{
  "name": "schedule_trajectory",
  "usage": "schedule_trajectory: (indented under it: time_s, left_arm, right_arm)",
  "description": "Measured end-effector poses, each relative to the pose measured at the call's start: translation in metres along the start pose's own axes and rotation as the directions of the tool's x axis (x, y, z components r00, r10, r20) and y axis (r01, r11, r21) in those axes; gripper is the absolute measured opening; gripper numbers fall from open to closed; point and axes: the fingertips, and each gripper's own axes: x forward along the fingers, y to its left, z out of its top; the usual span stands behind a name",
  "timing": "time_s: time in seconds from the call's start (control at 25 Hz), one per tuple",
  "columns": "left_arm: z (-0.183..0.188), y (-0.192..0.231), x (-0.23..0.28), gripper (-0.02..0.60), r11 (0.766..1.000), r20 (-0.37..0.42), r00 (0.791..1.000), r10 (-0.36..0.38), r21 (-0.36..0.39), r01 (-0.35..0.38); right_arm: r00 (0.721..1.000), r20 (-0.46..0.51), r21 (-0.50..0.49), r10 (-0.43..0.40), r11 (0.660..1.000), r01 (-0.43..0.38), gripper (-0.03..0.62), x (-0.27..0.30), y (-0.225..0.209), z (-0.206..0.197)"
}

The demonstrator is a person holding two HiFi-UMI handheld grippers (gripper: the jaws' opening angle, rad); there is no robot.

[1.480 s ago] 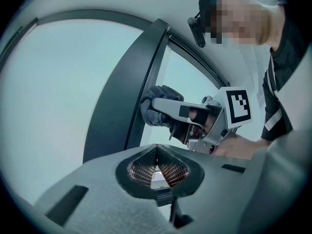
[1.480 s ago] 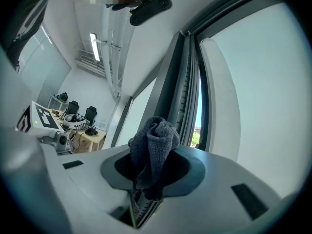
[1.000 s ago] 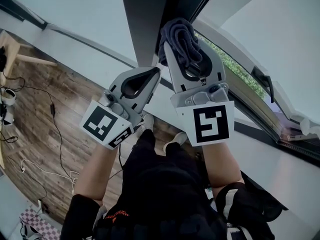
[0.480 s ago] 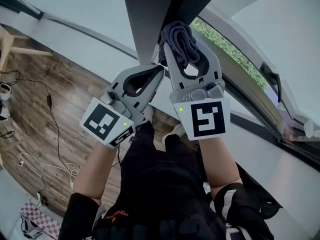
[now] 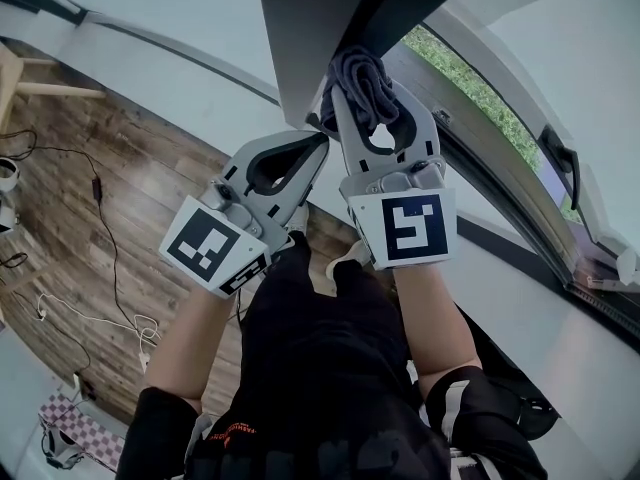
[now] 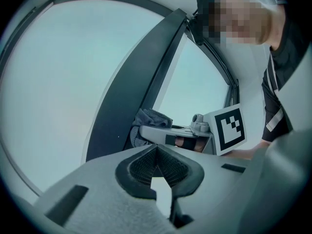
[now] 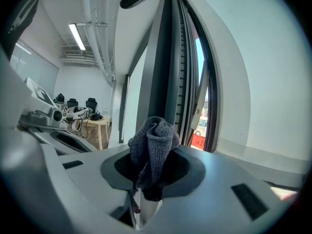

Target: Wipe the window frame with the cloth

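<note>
My right gripper (image 5: 362, 78) is shut on a bunched dark grey cloth (image 5: 361, 80), which presses against the dark window frame (image 5: 375, 8) at the top of the head view. In the right gripper view the cloth (image 7: 153, 145) sticks up from between the jaws, just short of the frame's upright bars (image 7: 170, 62). My left gripper (image 5: 318, 140) sits close beside the right one, shut with nothing in it. From the left gripper view the dark frame post (image 6: 131, 82) rises ahead, with the cloth (image 6: 148, 123) and the right gripper (image 6: 170, 133) next to it.
An open window sash (image 5: 520, 158) with a handle (image 5: 563, 163) runs down to the right, grass outside. Below lies a wood floor (image 5: 90, 228) with cables (image 5: 100, 228). A white wall (image 5: 160, 18) is left of the frame. A table with gear (image 7: 83, 118) stands far back.
Both grippers have shifted slightly up and right along the frame, the cloth staying pressed on it. The jaws have not changed.
</note>
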Motion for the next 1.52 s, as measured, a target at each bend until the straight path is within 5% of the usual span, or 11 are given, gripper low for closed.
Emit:
schedule_trajectory:
  time_s: [1.52]
  left_arm:
    - [-0.059,0.022,0.002,0.018,1.000,-0.087,0.996,-0.001,-0.023,-0.001]
  right_arm:
    - [0.990,-0.132,0.278,-0.042,0.958,0.078,0.103,0.032,0.005,-0.116]
